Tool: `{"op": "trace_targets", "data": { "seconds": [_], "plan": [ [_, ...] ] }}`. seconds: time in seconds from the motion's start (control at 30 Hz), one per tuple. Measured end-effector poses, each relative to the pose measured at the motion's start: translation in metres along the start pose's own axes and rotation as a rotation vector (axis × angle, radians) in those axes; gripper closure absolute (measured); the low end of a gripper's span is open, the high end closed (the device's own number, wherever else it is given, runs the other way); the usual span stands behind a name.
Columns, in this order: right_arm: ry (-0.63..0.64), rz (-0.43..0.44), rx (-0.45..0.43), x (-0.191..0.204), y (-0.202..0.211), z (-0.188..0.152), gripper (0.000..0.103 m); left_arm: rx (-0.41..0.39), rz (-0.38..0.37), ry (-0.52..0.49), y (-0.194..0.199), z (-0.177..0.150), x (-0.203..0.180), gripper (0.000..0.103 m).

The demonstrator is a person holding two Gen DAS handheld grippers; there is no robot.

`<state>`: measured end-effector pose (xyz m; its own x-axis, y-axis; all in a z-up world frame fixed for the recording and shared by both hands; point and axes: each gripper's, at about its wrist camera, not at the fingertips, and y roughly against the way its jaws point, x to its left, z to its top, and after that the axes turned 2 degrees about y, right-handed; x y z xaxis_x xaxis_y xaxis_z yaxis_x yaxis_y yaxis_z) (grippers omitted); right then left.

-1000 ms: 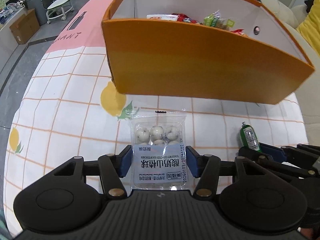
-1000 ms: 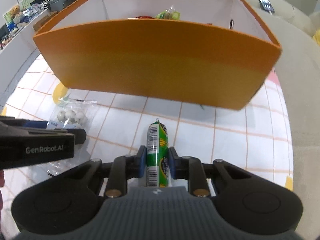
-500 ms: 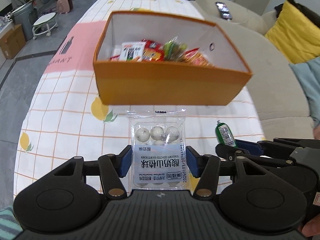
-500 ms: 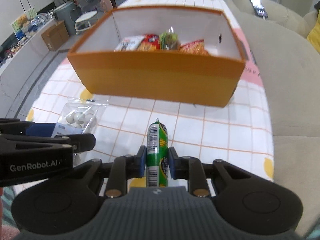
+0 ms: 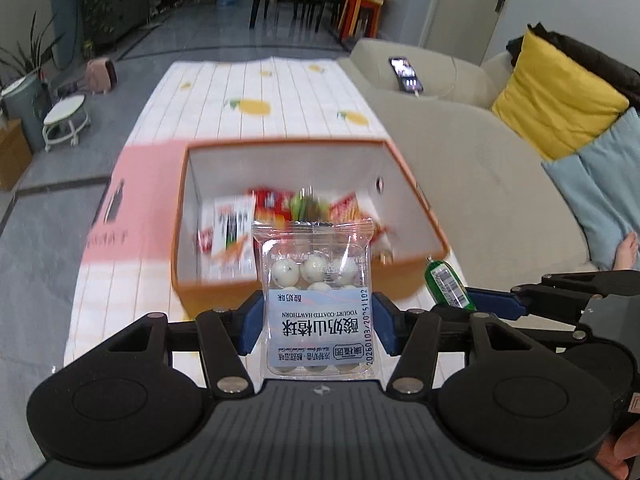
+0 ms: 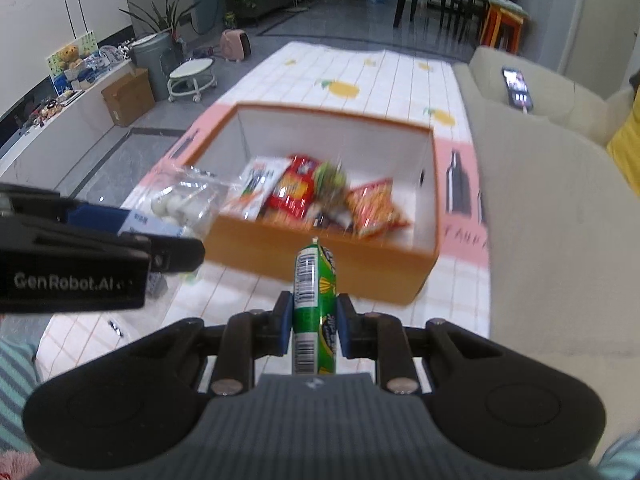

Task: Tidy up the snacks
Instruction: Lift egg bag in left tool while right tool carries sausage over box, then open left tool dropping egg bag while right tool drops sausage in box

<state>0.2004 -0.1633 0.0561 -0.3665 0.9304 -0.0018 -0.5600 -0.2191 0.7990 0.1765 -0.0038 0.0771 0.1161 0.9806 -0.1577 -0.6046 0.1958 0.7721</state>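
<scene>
A phone lies on the beige sofa; yellow cushion apparently leaning behind.

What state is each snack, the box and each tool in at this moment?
Left tool: clamped on the clear hawthorn-ball packet, held off the table.
Right tool: shut on the green snack stick, also held off the table.
Orange box: open-topped, on the tablecloth, several snack packets inside.
Phone: screen lit, on the sofa.
</scene>
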Motion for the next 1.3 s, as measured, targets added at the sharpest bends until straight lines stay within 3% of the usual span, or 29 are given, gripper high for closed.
{"op": "trace_targets", "data": {
  "seconds": [0.23, 0.67, 0.97, 1.3],
  "plan": [
    [0.066, -0.06, -0.017, -0.015, -0.022, 0.05, 0.084, 0.028, -0.024, -0.011, -0.032, 0.045, 0.004, 0.039],
    [0.163, -0.107, 0.141, -0.035, -0.137, 0.101, 0.084, 0.191, -0.042, 0.008, -0.144, 0.082, 0.024, 0.039],
    [0.28, -0.149, 0.248, -0.035, -0.2, 0.098, 0.084, 0.31, -0.051, 0.035, -0.202, 0.074, 0.039, 0.039],
    [0.35, -0.18, 0.32, -0.034, -0.23, 0.086, 0.084, 0.39, -0.026, 0.016, -0.23, 0.065, 0.04, 0.035]
  ]
}}
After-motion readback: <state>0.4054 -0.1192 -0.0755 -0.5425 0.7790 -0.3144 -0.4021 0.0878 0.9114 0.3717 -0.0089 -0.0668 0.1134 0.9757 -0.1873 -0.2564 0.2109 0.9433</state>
